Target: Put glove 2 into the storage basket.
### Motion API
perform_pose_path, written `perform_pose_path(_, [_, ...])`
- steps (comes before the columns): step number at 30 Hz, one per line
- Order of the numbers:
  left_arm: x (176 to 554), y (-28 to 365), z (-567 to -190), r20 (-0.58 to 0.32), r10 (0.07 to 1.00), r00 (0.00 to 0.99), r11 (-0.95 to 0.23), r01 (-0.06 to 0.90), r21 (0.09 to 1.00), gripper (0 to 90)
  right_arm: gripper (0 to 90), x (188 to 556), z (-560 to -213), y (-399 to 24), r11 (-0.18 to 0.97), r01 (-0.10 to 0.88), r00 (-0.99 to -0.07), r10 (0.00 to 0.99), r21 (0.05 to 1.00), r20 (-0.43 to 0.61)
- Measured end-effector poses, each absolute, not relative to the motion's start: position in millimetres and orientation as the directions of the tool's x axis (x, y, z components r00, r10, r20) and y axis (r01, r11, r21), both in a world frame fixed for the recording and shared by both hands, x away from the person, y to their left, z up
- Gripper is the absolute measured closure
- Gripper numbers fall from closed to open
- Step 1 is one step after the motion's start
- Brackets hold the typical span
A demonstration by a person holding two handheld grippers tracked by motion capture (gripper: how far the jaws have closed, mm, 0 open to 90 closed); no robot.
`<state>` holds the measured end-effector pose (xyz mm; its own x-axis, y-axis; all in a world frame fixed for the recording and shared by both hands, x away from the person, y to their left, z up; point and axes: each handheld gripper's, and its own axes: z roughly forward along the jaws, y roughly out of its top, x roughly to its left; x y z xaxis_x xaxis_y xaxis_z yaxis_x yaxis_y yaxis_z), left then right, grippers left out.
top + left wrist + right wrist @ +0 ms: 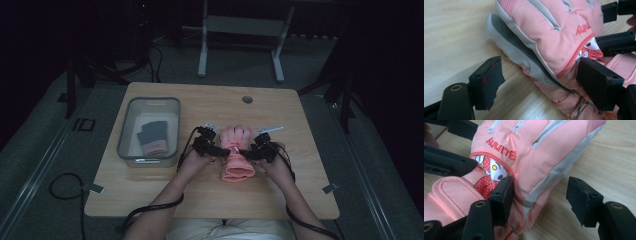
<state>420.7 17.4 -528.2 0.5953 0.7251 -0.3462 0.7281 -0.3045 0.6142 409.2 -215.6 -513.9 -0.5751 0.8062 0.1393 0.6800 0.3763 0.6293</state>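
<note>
High view: a pink glove (236, 152) lies flat near the middle of a wooden table (150, 187), fingers pointing away from the person and cuff toward them. The left gripper (218, 150) sits at the glove's left edge and the right gripper (248, 151) at its right edge, both level with the wrist. In the left gripper view the glove (544, 37) shows grey trim along its side and a cartoon patch by the wrist; the jaws stand apart, one resting over the wrist and the other on bare wood beside the glove, so this tool is spread and grasps nothing. In the right gripper view the glove (534, 152) carries red stitched lettering; these jaws are also parted, one lying on the wrist by the patch, the other clear of the fabric over the table, so nothing is clamped. Left of the glove, well apart from it, a clear bin (148, 132) holds a second, darker glove (152, 137) with a pink cuff. The step in hand looks like taking hold of the pink glove at the wrist from both sides. The next move probably calls for closing each pair of jaws on the glove's edge, firmly enough to catch the padded layers, then lifting it level and carrying it left toward the bin.
</note>
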Motion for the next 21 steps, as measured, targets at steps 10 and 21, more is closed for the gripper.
perform_pose_path(10, [430, 24, -547, -0.527, 0.627, 0.573, -0.241, 0.786, 0.569, 47.9, 59.7, 408, -521, -209, 0.386, 0.659, -0.619, 0.766, 0.645, 0.173])
perform_pose_path(21, [425, 17, -523, -0.503, 0.609, 0.613, -0.269, 0.757, 0.596, 79.4, 70.6, 401, -512, -212, 0.315, 0.666, -0.583, 0.785, 0.677, 0.209])
